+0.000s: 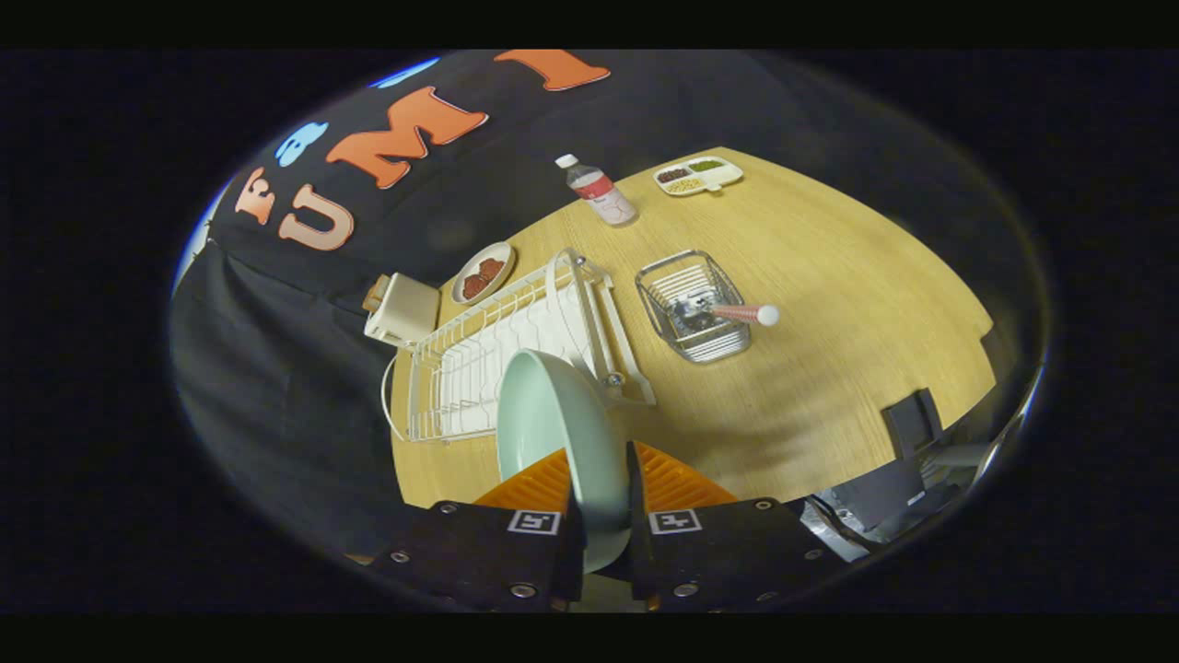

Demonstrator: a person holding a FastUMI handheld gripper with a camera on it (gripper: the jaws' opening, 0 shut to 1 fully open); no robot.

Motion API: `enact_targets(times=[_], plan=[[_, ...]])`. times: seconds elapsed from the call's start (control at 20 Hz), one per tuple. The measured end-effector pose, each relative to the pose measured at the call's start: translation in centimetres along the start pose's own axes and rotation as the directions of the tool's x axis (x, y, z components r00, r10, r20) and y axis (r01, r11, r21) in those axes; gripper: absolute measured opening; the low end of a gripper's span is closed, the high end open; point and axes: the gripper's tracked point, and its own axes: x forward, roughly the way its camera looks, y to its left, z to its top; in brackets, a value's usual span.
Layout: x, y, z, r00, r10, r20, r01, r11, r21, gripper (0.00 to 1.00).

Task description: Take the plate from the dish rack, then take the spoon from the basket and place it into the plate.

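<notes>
Clamped in my claw (603, 488) at the bottom centre of the frame, the pale green plate (562, 442) is standing on edge, its rim running between the two fingers (539, 479), and both are pressing on it. I am holding it above the desk (829, 276), with its upper edge overlapping the near end of the white wire dish rack (516, 331) just beyond. That rack is lying in the middle left of the frame. To its right, near the centre, the metal wire basket (693, 306) is sitting apart from the rack, and the spoon (744, 314) is resting in it, its striped handle sticking out over the right rim with a white ball at the tip. Behind the rack, toward the upper left, I am seeing a cream toaster (402, 308) and a small dish (482, 273) of reddish food. Further back, a water bottle (597, 189) is standing near the desk's far edge, and a divided tray (698, 175) is lying to its right.
</notes>
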Motion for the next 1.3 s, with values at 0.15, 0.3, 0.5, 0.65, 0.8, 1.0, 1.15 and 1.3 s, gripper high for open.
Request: enact_targets(times=[0.15,0.3,0.5,0.65,0.8,1.0,1.15,1.3], plan=[[1.4,-1.6,-2.0,0.998,0.067,-0.019,-0.067,0.998,0.008,0.21],[3.4,-3.3,-3.8,0.994,0.102,-0.042,-0.101,0.994,0.027,0.21],[6.3,-4.9,-5.4,0.989,0.134,-0.059,-0.131,0.99,0.047,0.21],[7.9,-5.5,-5.2,0.989,0.142,-0.034,-0.138,0.986,0.089,0.22],[9.2,-7.3,-3.2,0.997,0.061,0.039,-0.064,0.996,0.067,0.25],[7.0,-8.3,0.5,0.986,0.019,0.163,-0.02,1.0,0.005,0.32],[4.5,-8.4,6.1,0.923,-0.018,0.386,0.057,0.994,-0.089,0.39],[2.2,-7.8,11.0,0.83,-0.023,0.557,0.164,0.965,-0.205,0.39]])
